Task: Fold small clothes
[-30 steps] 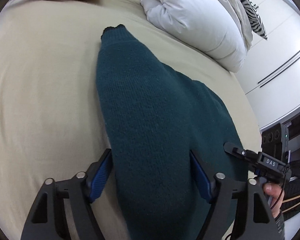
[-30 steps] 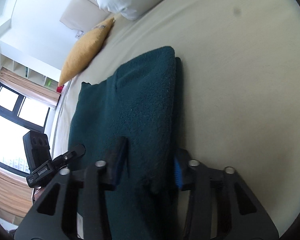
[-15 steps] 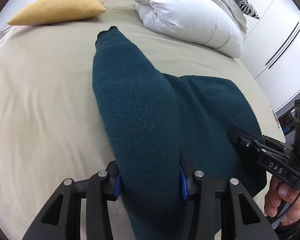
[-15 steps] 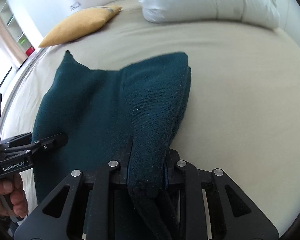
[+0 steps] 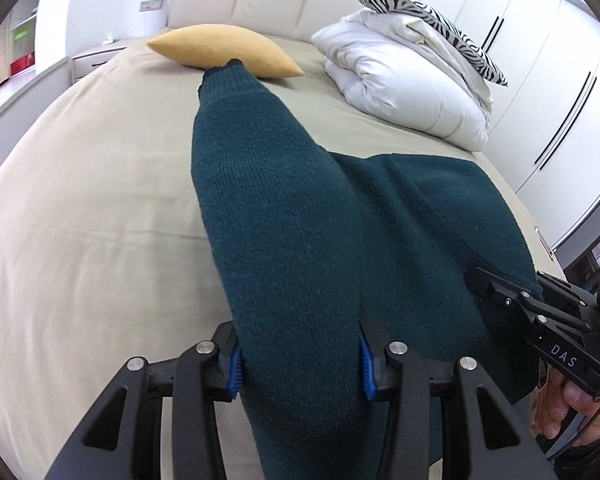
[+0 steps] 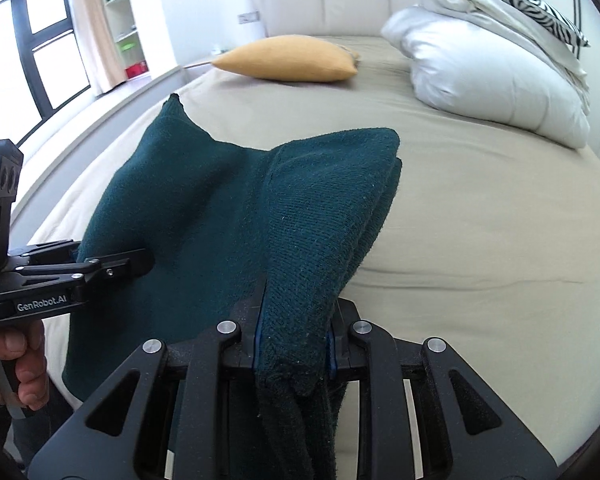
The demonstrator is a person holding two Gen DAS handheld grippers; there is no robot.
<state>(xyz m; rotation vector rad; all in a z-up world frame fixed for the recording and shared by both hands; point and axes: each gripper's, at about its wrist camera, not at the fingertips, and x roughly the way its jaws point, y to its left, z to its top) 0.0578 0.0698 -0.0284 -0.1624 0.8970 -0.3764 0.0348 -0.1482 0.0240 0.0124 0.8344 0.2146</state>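
Gripping teal knit sweater (image 5: pixel 284 240) in both freshly closed grippers, left gripper (image 5: pixel 300 364) wider, right gripper (image 6: pixel 294 350) narrow; lifted since earlier, ready to fold.

1. Sweater (image 5: pixel 284 216): thick teal knit, matt, fuzzy w/ visible ribbing at the cuff.
2. Bed sheet (image 5: pixel 92 216): beige woven cloth, matt, smooth w/ a few soft creases.
3. Left gripper (image 5: pixel 300 364): black matt plastic frame, shiny metal pins, blue ribbed rubbery pads pressed into the knit.
4. Right gripper (image 6: pixel 294 344): same black matt build, metal pins, blue pads.
5. Cushion (image 6: pixel 288 58): mustard cloth, matt, fine weave.
6. Duvet (image 5: pixel 412 80): white cloth, soft, slight sheen.
7. Headboard (image 5: pixel 252 0): cream padded, smooth, leather-like.
8. Wardrobe (image 5: pixel 540 72): white, glossy.
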